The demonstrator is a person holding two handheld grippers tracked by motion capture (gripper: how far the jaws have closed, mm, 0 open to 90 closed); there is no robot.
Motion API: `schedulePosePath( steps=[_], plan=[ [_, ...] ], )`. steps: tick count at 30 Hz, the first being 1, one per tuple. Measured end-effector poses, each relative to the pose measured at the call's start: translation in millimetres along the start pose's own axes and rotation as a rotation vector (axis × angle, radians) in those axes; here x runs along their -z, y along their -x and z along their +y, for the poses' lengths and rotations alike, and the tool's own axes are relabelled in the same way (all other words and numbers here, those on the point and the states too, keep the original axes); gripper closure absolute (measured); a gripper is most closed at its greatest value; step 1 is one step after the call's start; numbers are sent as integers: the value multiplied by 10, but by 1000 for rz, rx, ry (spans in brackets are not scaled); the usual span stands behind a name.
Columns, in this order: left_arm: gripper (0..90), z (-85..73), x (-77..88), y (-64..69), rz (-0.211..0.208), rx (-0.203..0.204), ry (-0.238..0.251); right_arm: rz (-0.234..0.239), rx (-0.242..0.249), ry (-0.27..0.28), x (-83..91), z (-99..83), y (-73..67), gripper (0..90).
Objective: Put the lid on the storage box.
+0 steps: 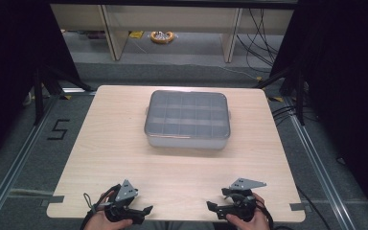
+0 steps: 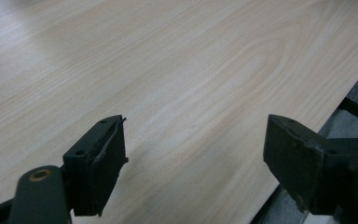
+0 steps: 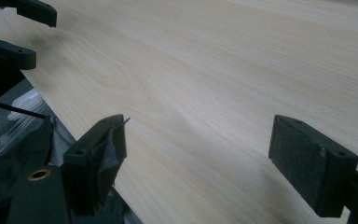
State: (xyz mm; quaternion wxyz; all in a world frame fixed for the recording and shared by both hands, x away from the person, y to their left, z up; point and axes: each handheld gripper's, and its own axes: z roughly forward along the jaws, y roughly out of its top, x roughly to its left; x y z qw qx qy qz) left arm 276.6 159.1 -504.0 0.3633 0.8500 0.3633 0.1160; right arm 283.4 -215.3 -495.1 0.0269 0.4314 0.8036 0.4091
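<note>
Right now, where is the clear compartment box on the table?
In the high view, the clear compartment box sits with its lid closed at the middle of the table, toward the far edge, well ahead of both tongs near the front edge.

A light wood-grain desk (image 1: 124,158) with rounded corners stands on a grey floor (image 1: 38,158) between metal rails. One item lies on it: a grey, clear-lidded compartment box (image 1: 187,119), closed, set slightly beyond the middle of the top and toward the far edge, its long side running across the desk. Through the lid a grid of small compartments shows; their contents cannot be made out. The near half of the desk is bare wood, with pale grain running across it.
</note>
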Motion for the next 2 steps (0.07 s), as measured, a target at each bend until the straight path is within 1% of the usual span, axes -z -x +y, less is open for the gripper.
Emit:
schedulePosePath(
  steps=[1, 2],
  plan=[
    [205, -3, -4, 2, 3, 21, 2, -2, -1, 3, 0, -1, 3, 201],
    [205, -4, -2, -17, 6, 10, -8, -2, -3, 3, -1, -1, 7, 202]
  ],
)
